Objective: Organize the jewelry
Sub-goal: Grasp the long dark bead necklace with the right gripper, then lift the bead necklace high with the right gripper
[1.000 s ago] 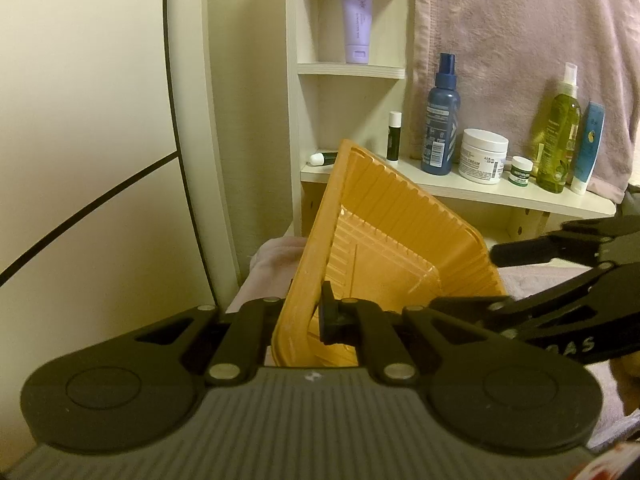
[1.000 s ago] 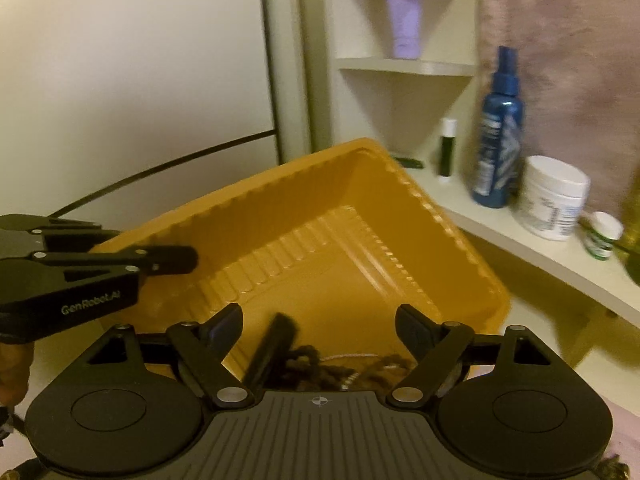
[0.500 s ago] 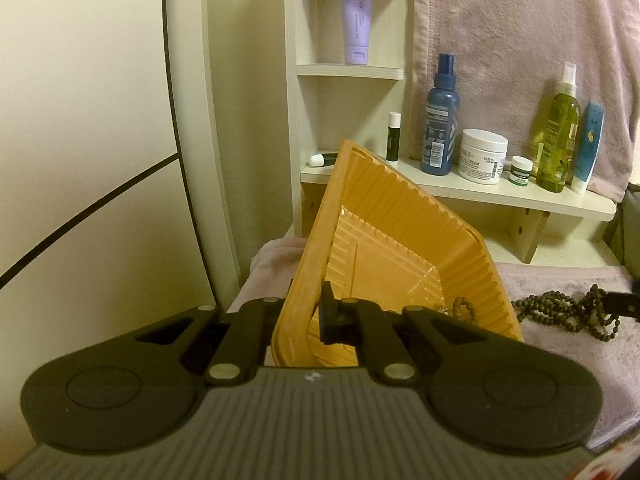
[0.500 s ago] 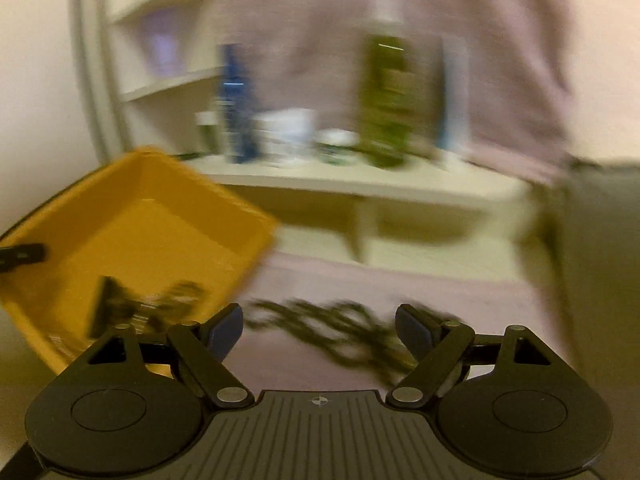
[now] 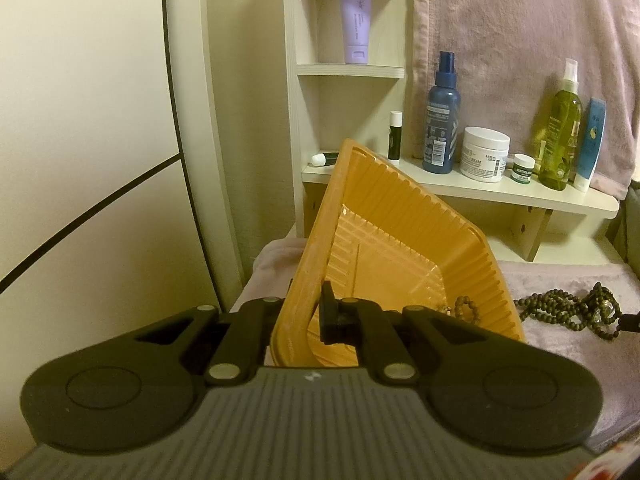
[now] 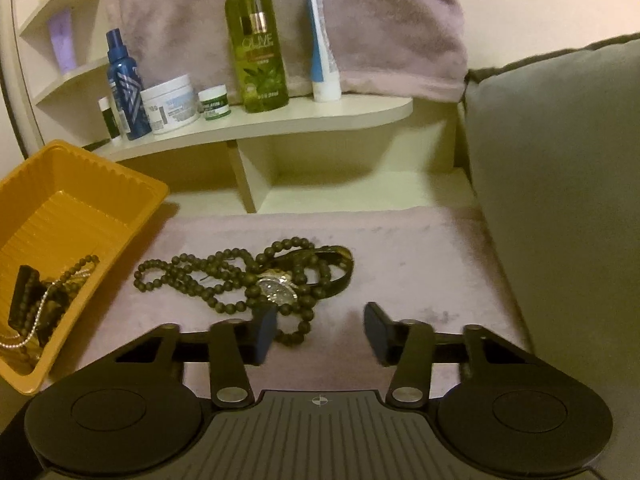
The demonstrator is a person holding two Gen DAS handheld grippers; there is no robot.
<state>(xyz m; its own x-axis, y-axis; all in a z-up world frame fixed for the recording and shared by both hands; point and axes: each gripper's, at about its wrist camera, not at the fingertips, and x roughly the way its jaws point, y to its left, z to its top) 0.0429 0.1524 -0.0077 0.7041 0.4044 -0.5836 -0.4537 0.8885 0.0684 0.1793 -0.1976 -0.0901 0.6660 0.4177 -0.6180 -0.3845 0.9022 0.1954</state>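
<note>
My left gripper (image 5: 316, 316) is shut on the near rim of an orange plastic tray (image 5: 400, 208) and holds it tilted. Inside the tray (image 6: 80, 184) lie dark beads and a silver chain (image 6: 44, 300). To its right, a dark bead necklace (image 6: 200, 276) lies on the pink cloth, tangled with a wristwatch (image 6: 276, 290) on a dark strap. My right gripper (image 6: 320, 330) hovers just in front of this pile. Its jaws are closing with only bare cloth between them. Its left finger (image 6: 264, 328) overlaps the nearest beads. The left wrist view also shows the necklace (image 5: 560, 308).
A cream shelf (image 6: 280, 120) behind carries a blue spray bottle (image 6: 124, 84), a white jar (image 6: 170, 98), a green olive bottle (image 6: 256, 48) and a tube. A pink towel hangs above it. A grey cushion (image 6: 560, 200) borders the cloth on the right.
My right gripper swung right, from over the tray to the necklace pile on the cloth, and its jaws narrowed. My left gripper kept still, holding the tray.
</note>
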